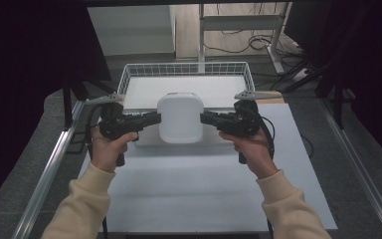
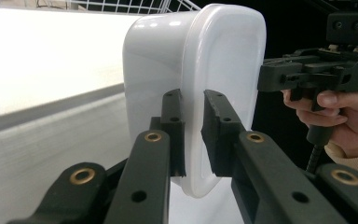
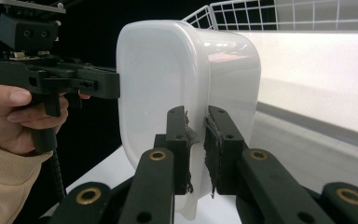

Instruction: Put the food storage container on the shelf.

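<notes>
- High view: both forearms reach forward, left tongs (image 1: 155, 118) and right tongs (image 1: 205, 118) level, facing inward
- Each clamps the white plastic tub's (image 1: 180, 117) rim above the desk (image 1: 204, 189)

White tub (image 1: 180, 118): blocks centre, flanked at 9 and 3 o'clock by left gripper (image 1: 155, 118) and right gripper (image 1: 205, 118). Wire basket (image 1: 124, 77): walls off 12 o'clock. Table (image 1: 189, 189): open passage at 6 o'clock.

cream sleeves (image 1: 87, 201), black gripper (image 1: 155, 118), brass screws (image 2: 82, 176), trailing cable (image 1: 269, 133)
</notes>
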Demonstrator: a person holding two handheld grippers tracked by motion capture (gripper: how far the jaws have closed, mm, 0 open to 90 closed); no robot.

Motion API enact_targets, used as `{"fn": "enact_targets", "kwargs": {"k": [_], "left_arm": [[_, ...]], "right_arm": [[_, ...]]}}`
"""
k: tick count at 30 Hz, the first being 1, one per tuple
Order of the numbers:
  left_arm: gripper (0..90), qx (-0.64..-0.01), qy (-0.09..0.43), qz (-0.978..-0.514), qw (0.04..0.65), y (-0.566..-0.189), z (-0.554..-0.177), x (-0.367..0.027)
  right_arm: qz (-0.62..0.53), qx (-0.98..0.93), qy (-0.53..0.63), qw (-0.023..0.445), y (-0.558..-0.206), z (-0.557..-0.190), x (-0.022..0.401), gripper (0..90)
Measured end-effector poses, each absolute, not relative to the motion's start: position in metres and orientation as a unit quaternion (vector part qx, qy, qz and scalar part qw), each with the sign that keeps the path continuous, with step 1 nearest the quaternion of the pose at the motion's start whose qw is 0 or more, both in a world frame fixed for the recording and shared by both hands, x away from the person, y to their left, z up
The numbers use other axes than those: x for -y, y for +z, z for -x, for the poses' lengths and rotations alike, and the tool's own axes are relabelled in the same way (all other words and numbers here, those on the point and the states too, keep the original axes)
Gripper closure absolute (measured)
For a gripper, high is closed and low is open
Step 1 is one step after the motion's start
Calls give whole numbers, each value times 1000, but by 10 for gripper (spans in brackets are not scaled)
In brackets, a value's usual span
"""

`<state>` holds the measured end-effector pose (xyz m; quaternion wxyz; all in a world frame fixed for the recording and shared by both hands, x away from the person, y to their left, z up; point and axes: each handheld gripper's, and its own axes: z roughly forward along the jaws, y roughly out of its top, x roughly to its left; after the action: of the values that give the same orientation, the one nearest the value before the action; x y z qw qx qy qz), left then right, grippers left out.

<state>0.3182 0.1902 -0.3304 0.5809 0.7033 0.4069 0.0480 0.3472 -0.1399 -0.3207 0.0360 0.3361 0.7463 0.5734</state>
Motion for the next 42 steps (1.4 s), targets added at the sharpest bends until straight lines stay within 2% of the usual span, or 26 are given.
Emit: {"fn": "enact_targets", "kwargs": {"k": [14, 25, 42], "left_arm": [[797, -405, 56, -707, 576, -313, -333, -186], [796, -403, 55, -708, 577, -293, -359, -185], [791, -444, -2, -691, 570, -308, -417, -189]], "right_arm": [[-339, -747, 570, 42, -307, -363, 143, 799], [-343, -748, 566, 45, -285, -385, 143, 799], [-385, -756, 530, 11, -282, -440, 137, 798]]}}
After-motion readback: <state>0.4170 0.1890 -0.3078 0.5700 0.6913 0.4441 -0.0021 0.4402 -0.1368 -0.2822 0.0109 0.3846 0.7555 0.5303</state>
